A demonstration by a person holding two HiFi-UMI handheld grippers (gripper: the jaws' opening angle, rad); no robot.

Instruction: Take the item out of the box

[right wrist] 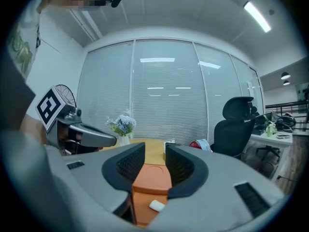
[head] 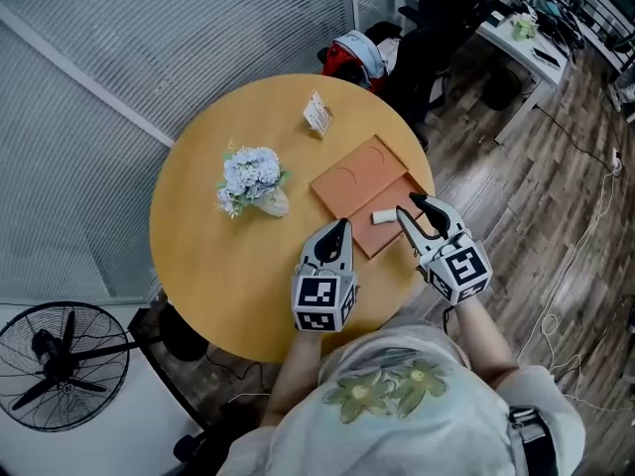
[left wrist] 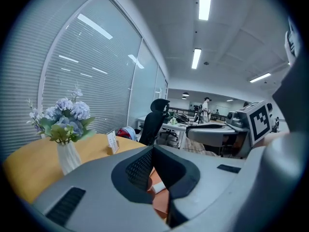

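Observation:
An open orange box (head: 362, 191) lies flat in two halves on the round wooden table (head: 213, 286). A small white item (head: 383, 216) rests on the box's near half. My right gripper (head: 410, 206) hovers just right of the item, its jaws open and nothing between them. In the right gripper view the box (right wrist: 153, 178) and the item (right wrist: 157, 206) show through the gap of the right gripper (right wrist: 155, 149). My left gripper (head: 340, 226) is shut and empty at the box's near left edge. Below the left gripper (left wrist: 153, 149) the item (left wrist: 158, 187) shows on the box (left wrist: 161, 202).
A white vase of pale blue flowers (head: 251, 181) stands left of the box and a small card stand (head: 317, 114) behind it. A floor fan (head: 60, 355) stands at lower left. A black office chair (head: 437, 28) and a red bag (head: 355, 58) are beyond the table.

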